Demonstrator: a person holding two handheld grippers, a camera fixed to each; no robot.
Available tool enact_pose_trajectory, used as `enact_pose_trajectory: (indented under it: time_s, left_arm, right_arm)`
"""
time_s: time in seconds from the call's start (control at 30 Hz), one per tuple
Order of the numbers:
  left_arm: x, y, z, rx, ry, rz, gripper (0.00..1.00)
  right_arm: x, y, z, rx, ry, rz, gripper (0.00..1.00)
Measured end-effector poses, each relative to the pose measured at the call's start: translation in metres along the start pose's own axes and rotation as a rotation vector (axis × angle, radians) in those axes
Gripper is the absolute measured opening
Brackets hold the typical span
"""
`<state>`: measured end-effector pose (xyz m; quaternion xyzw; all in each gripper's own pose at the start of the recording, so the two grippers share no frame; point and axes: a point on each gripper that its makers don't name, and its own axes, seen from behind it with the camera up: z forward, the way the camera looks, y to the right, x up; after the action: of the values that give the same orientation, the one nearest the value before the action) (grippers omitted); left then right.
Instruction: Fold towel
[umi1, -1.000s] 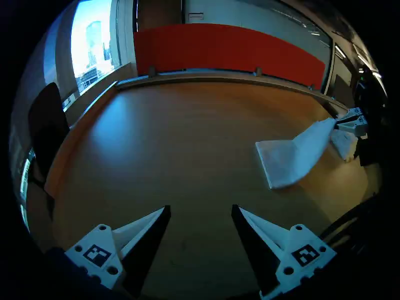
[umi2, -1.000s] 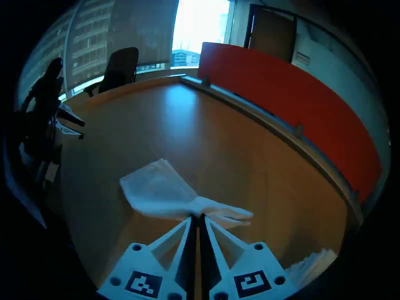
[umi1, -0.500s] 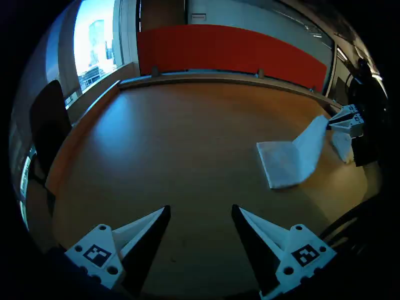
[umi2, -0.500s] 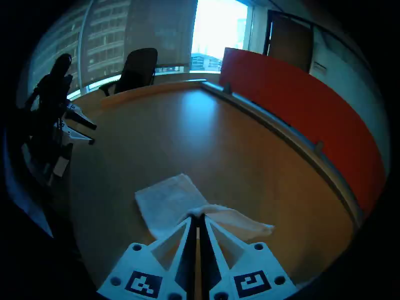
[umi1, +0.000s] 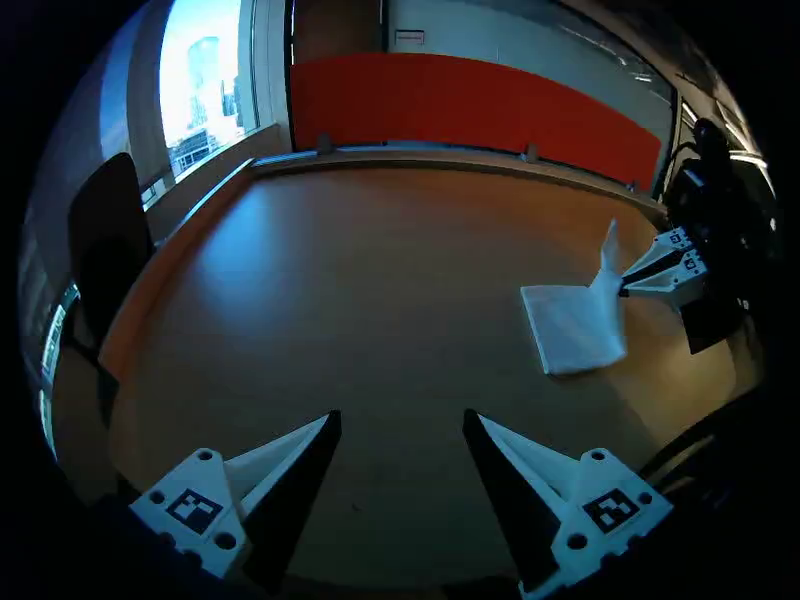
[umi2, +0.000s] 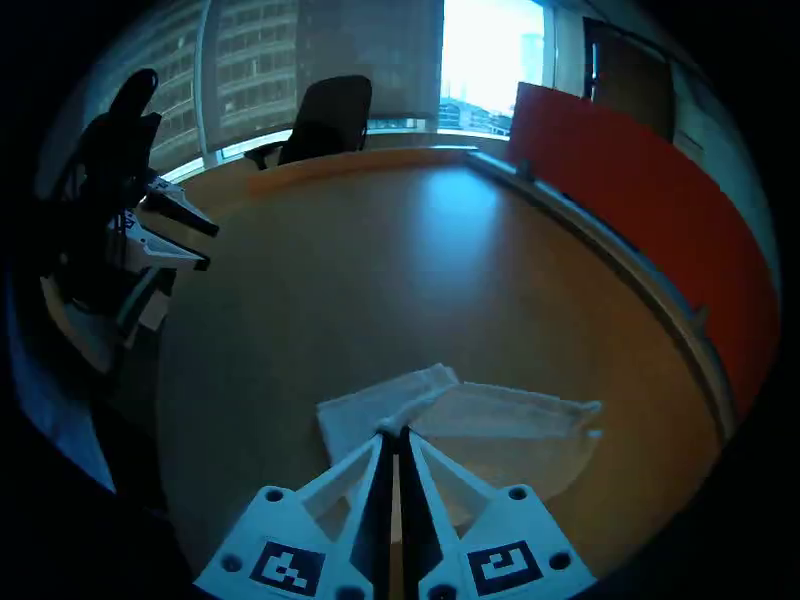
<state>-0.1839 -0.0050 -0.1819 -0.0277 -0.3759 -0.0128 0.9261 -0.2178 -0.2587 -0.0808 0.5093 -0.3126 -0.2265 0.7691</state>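
I saw the towel (umi1: 575, 325) as soft white cloth, matt and lightly creased, the table (umi1: 380, 270) as smooth wood with a low sheen, my left gripper (umi1: 400, 415) as matt white plastic with black inner faces, the divider panel (umi1: 470, 105) as flat matt red

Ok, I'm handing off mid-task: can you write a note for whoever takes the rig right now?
Left hand-held gripper: open, holds nothing, above bare table.
Right hand-held gripper: shut on one edge of the towel, raised over the rest.
Done: fold begun; the rest of the towel lies flat on the table.
Left: lay the edge down, release, square it up.
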Motion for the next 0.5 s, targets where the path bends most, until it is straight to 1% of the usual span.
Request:
enact_pose_trajectory:
  time_s: [0.1,0.27,0.37,0.5]
  left_arm:
    - [-0.002,-0.002,-0.003,0.003,0.0,-0.01,0.9]
    - [-0.005,-0.004,-0.005,0.007,-0.002,-0.023,0.9]
    - [-0.005,-0.004,-0.006,0.008,-0.003,-0.023,0.9]
    - [-0.005,-0.004,-0.006,0.006,-0.004,-0.022,0.9]
  right_arm:
    - [-0.002,-0.008,0.011,0.023,-0.012,-0.003,0.03]
    - [-0.011,-0.013,0.026,0.044,-0.04,-0.001,0.03]
    - [-0.014,-0.013,0.03,0.048,-0.051,0.0,0.03]
    - [-0.014,-0.012,0.03,0.047,-0.053,0.004,0.04]
